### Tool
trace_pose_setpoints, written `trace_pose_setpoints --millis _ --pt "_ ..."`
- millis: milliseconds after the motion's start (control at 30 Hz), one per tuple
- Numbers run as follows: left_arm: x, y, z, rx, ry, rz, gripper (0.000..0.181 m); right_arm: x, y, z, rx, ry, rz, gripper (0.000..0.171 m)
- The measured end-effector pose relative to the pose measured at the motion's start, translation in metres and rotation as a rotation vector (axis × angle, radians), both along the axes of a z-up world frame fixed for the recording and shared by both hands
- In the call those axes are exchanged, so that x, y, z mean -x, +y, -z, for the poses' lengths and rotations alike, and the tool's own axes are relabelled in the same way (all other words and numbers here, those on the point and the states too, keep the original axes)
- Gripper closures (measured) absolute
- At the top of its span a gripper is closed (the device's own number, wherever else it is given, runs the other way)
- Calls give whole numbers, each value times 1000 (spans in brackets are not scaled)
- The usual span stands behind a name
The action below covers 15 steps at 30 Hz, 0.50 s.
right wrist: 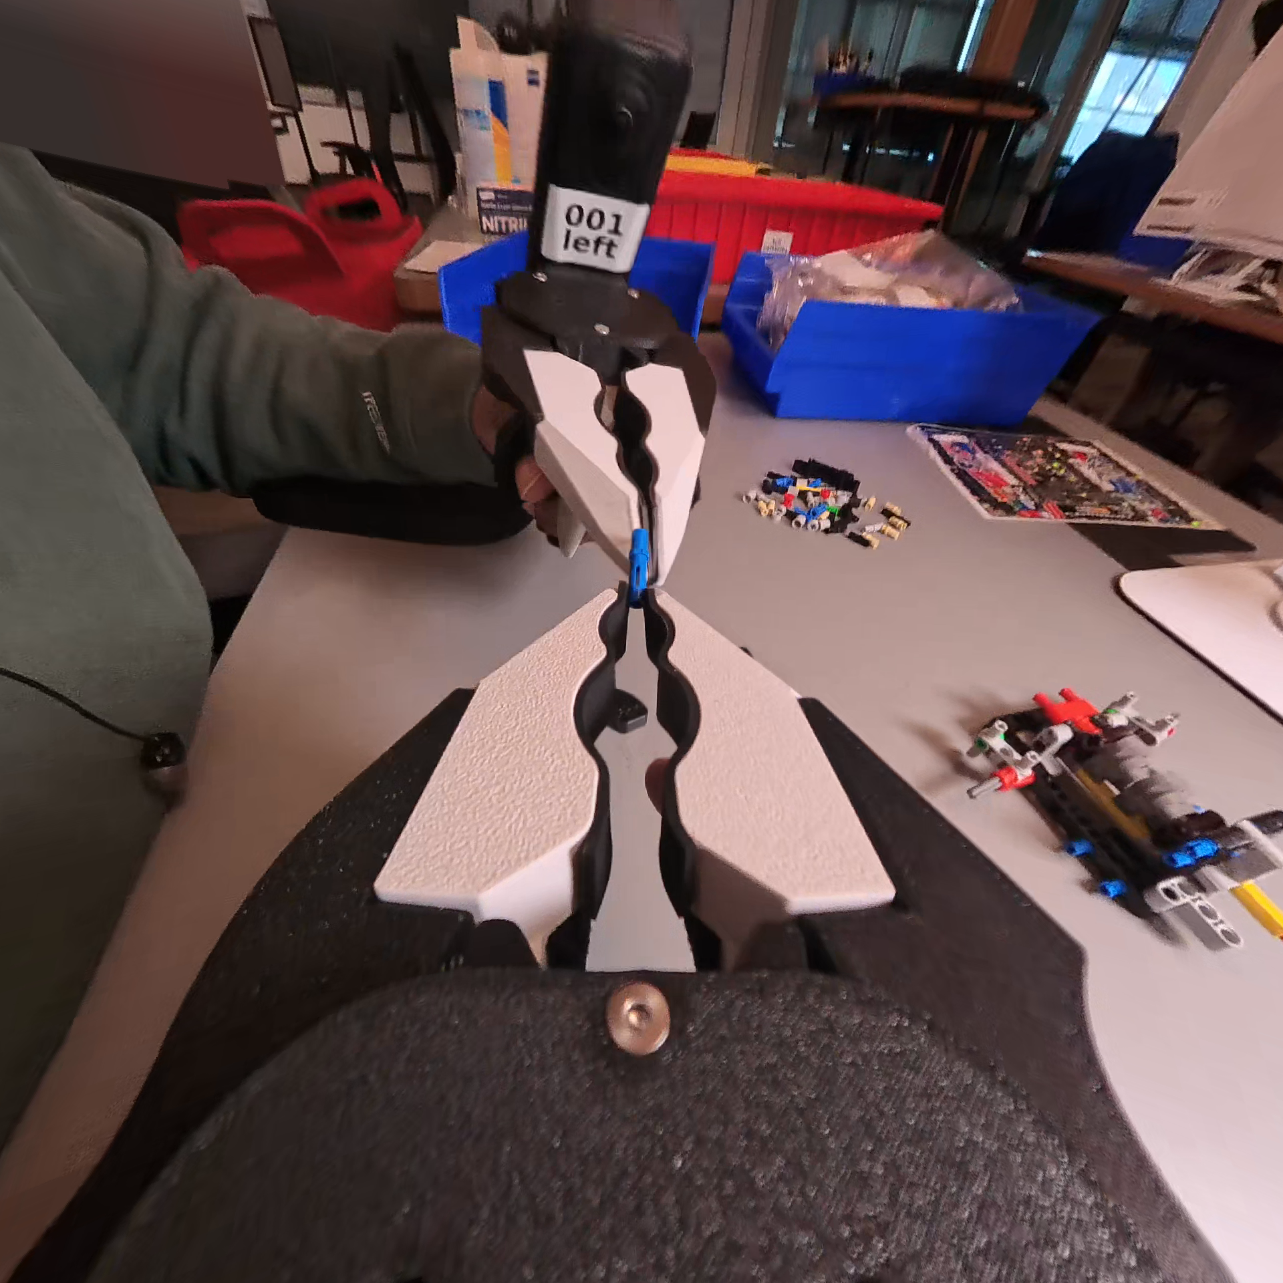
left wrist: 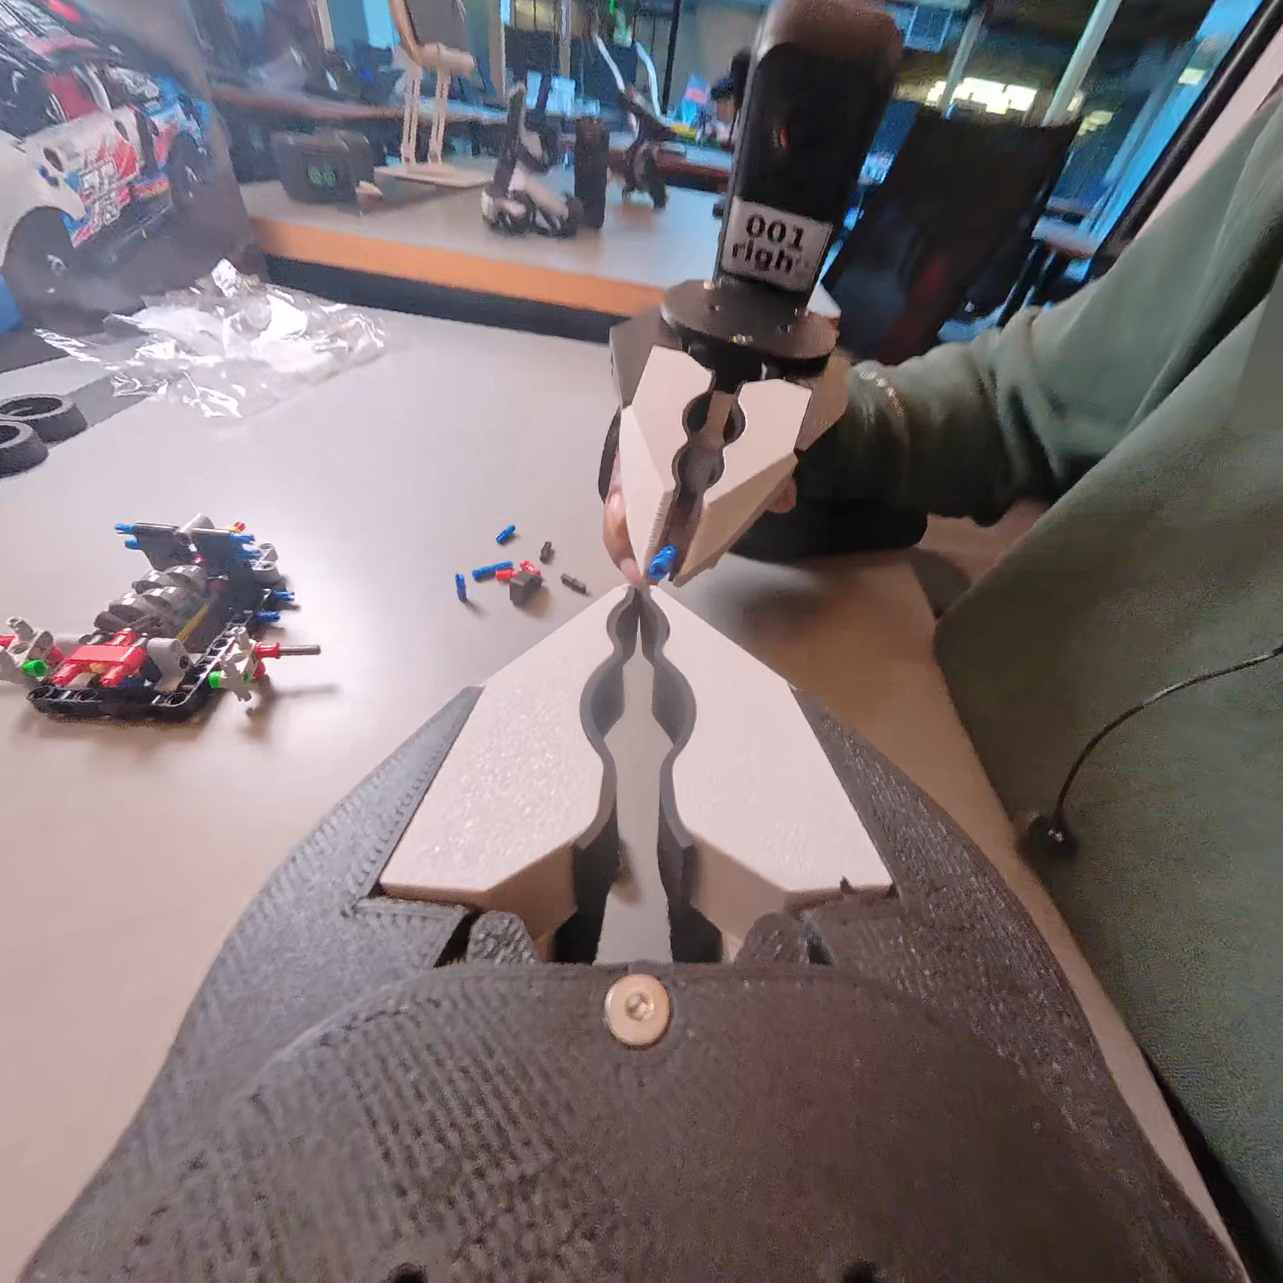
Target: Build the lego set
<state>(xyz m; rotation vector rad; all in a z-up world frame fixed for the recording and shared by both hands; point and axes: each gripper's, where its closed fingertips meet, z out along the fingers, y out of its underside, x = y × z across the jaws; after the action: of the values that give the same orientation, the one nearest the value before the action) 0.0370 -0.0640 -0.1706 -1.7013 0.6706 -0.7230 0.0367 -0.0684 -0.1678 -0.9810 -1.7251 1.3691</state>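
Note:
My right gripper (right wrist: 633,596) is shut on a small blue lego pin (right wrist: 638,564) and holds it above the grey table (left wrist: 389,444). The pin sticks out from its tips toward my left gripper (left wrist: 639,591). The left gripper's fingertips are together, just below the pin's free end; I cannot tell if they touch it. In the left wrist view the right gripper (left wrist: 664,566) points down with the pin (left wrist: 661,559) at its tips. The partly built lego car chassis (left wrist: 153,625) lies on the table, apart from both grippers; it also shows in the right wrist view (right wrist: 1111,798).
Loose pins and small parts (left wrist: 517,573) lie near the grippers. A pile of small parts (right wrist: 823,503), a booklet (right wrist: 1055,479) and blue bins (right wrist: 902,354) stand farther off. Tyres (left wrist: 35,423), a plastic bag (left wrist: 229,340) and the set's box (left wrist: 90,139) are beyond the chassis. My two grippers' fingertips are within a few centimetres of each other.

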Motion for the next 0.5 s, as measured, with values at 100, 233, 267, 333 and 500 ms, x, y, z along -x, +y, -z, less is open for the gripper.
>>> trace_pose_setpoints --millis 100,233,267,333,500 --pt "4 -2 -10 -18 -71 3 181 -1 0 -1 5 3 1 170" --pt "4 -4 -13 -41 -55 4 169 0 -1 6 -20 -29 2 170" --pt "1 -6 -11 -26 -53 24 168 0 -1 8 -31 -32 3 170" --pt "-2 -6 -6 -12 -27 34 168 0 -4 9 -31 -41 -8 170" --pt "-6 -7 -6 -10 -25 43 178 -1 -4 4 -37 -16 -4 170"
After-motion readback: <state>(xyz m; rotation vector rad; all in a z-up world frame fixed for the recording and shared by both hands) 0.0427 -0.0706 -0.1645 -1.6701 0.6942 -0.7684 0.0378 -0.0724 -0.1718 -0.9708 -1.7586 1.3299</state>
